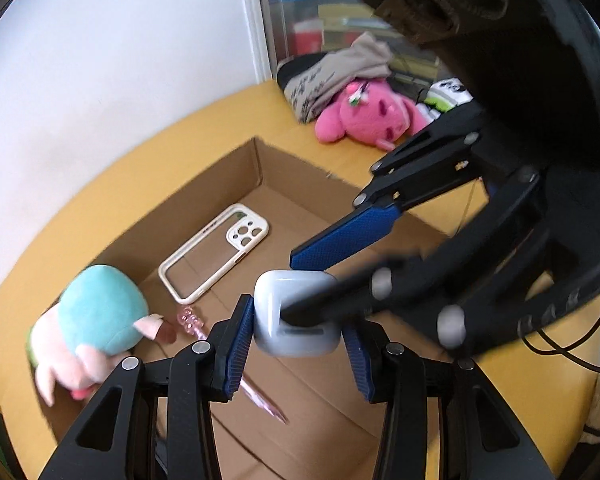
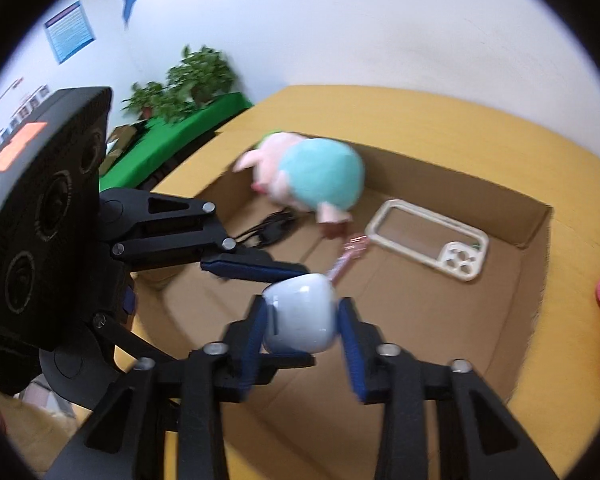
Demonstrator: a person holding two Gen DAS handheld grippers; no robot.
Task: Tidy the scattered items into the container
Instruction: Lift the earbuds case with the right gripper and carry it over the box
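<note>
A white earbuds case (image 1: 294,316) hangs above the open cardboard box (image 1: 300,168), held between both grippers. My left gripper (image 1: 300,340) has its blue pads on the case's two sides. My right gripper (image 2: 302,320) also has its pads against the same case (image 2: 300,314). In the left wrist view the right gripper's fingers (image 1: 340,240) cross the case from the right. Inside the box lie a teal and pink plush (image 1: 96,316), a cream phone case (image 1: 216,252), a pink pen (image 1: 228,364) and a black cable (image 2: 272,226).
The box sits on a yellow table (image 1: 100,192) against a white wall. A pink plush (image 1: 370,116) and folded clothes (image 1: 332,76) lie on the table beyond the box. Potted plants (image 2: 188,80) stand on a green surface at the far left.
</note>
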